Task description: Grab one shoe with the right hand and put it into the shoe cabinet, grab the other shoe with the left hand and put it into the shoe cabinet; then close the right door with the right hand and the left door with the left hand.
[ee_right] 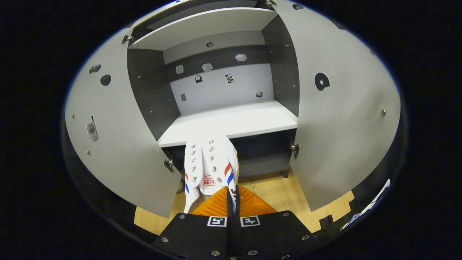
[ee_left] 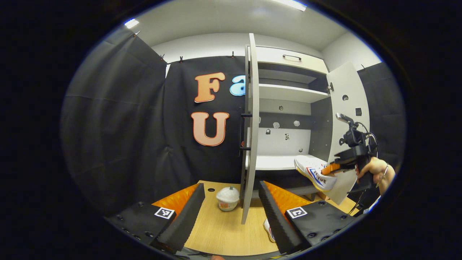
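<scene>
Right gripper view: our right gripper (ee_right: 231, 202) is clamped on the white shoe (ee_right: 209, 162) at lower centre, toe reaching the shelf (ee_right: 252, 121); it could catch that edge (low approach); left gripper (ee_left: 231, 206) gapes.

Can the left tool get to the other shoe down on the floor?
Probably yes. The left tool is open, and the second shoe lies just beside its right finger on the wooden floor, though mostly hidden behind it.
</scene>
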`<act>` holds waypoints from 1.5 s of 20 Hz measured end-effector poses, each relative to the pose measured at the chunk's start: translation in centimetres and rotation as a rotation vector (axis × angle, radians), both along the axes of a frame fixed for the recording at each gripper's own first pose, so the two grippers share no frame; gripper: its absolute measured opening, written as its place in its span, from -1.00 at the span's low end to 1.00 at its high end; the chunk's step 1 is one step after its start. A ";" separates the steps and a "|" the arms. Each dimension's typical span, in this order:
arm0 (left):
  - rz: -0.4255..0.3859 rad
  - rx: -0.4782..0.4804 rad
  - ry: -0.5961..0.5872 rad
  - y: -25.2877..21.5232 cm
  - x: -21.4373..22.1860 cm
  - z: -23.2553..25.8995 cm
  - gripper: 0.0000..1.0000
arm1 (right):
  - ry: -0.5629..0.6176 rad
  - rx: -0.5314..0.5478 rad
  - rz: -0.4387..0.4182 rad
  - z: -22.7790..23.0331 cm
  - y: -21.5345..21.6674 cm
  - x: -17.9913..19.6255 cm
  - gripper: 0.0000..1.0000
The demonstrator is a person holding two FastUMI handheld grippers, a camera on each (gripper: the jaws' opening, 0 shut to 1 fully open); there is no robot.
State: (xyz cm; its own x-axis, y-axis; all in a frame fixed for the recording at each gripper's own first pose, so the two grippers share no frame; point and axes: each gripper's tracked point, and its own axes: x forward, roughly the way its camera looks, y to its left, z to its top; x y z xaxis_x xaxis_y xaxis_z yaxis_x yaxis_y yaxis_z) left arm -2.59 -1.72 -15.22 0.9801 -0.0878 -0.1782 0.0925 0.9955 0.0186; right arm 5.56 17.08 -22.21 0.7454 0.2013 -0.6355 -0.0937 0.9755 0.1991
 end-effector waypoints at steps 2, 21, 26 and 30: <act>-0.006 -0.007 -0.012 -0.2 0.1 0.5 0.94 | -0.026 0.001 -0.015 2.7 -0.5 0.7 -1.00; 0.189 0.088 -0.051 0.3 4.4 2.0 0.94 | 0.052 -0.087 -0.167 1.5 -5.2 12.7 -1.00; 0.168 0.084 -0.033 -1.2 5.0 1.1 0.94 | 0.018 -0.136 -0.130 1.2 -5.2 11.6 -0.65; 0.104 0.060 -0.020 -3.7 5.1 0.0 0.92 | -0.107 -0.125 -0.061 5.7 -4.3 6.5 0.26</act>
